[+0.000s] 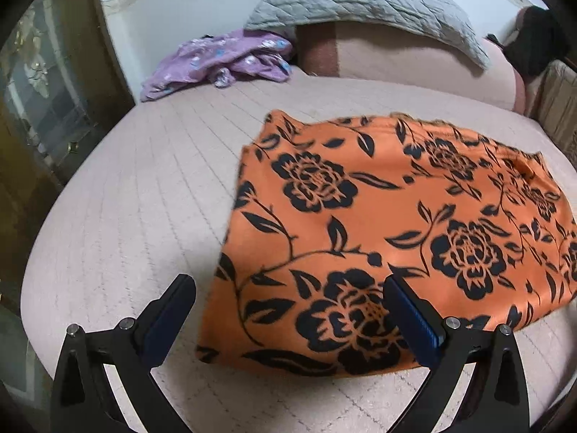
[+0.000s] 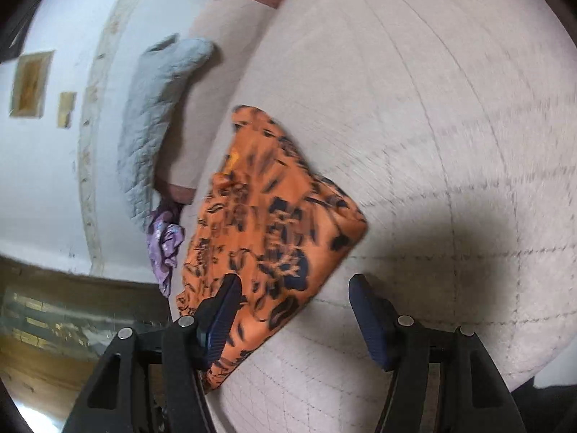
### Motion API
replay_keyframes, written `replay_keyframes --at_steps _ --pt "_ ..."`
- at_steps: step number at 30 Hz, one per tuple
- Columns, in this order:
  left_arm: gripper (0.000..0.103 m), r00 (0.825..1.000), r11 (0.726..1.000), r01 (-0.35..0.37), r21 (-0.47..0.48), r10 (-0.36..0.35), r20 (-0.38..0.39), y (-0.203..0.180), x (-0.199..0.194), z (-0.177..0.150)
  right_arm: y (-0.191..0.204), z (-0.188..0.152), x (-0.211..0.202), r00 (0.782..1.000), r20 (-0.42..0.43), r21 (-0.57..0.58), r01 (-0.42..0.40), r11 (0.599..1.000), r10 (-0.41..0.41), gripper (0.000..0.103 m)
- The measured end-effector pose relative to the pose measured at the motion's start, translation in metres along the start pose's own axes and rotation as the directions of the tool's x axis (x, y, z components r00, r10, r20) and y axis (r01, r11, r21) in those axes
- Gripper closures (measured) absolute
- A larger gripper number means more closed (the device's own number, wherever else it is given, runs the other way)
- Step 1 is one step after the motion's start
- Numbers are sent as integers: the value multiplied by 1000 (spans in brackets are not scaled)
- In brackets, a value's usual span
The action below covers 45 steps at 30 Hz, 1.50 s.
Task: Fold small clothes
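An orange garment [image 1: 378, 231] with black flowers lies flat and folded on the pale quilted bed [image 1: 144, 216]. My left gripper [image 1: 288, 288] hangs open over its near left corner, with the right finger above the cloth and the left finger over bare quilt. In the right wrist view the same orange garment [image 2: 267, 223] shows blurred and tilted. My right gripper [image 2: 294, 285] is open above its near edge; the left finger overlaps the cloth and the right finger is over the quilt [image 2: 432, 144]. Nothing is pinched in either gripper.
A crumpled purple garment [image 1: 223, 61] lies at the far left of the bed by the wall. A grey quilted pillow [image 1: 360, 3] rests on a pink bolster [image 1: 396, 57]. A dark wooden cabinet [image 1: 43, 108] stands at the left. The bed's edge curves round near the grippers.
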<state>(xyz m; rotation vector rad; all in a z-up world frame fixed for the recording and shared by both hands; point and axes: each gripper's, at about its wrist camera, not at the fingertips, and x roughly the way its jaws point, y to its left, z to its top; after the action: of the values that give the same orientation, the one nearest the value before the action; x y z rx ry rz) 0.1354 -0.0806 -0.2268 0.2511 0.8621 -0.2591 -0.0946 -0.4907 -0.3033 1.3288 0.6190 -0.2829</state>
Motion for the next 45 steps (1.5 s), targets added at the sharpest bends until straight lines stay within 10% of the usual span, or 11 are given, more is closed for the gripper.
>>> replay_keyframes --at_steps 15,19,45 --pt "0 1000 1000 18 12 -18 -11 0 10 4 35 11 50 997 81 -88 -14 996 21 38" --pt "0 1000 1000 15 10 -15 -13 0 11 4 33 12 64 999 47 -98 22 995 -17 77" --pt "0 1000 999 -22 -33 22 11 23 6 7 30 5 61 995 93 -108 29 994 -19 80"
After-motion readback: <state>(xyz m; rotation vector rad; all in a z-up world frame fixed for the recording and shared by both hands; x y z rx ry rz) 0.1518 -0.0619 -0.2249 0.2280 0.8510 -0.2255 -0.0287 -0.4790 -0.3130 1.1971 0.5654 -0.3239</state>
